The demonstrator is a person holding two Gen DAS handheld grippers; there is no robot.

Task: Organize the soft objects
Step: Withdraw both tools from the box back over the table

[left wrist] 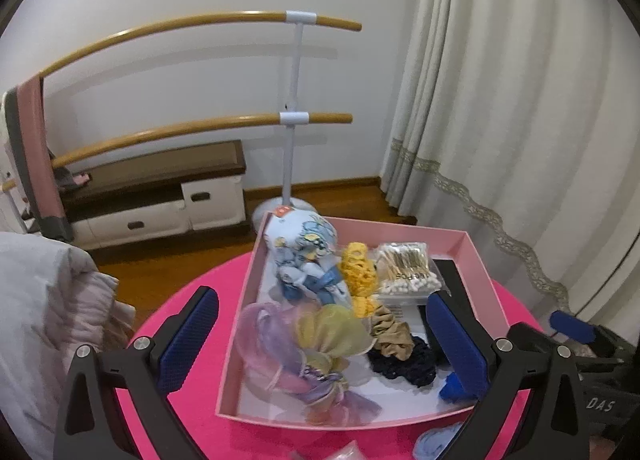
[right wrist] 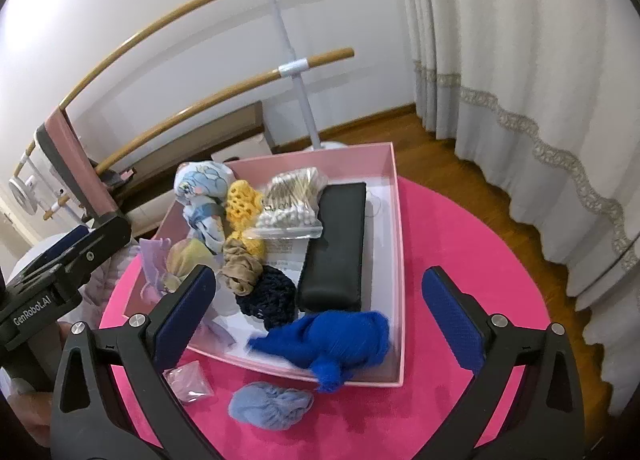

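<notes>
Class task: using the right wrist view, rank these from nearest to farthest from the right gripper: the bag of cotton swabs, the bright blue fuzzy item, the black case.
1. Bright blue fuzzy item: at the pink box's near edge, just ahead of the open right gripper.
2. Black case: mid-box, right side.
3. Bag of cotton swabs: toward the far wall, left of the case.

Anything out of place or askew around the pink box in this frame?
Yes. The bright blue fuzzy item droops over the pink box's near wall, its pompom end outside. A pale blue scrunchie and a small clear packet lie on the pink table, outside the box.
</notes>
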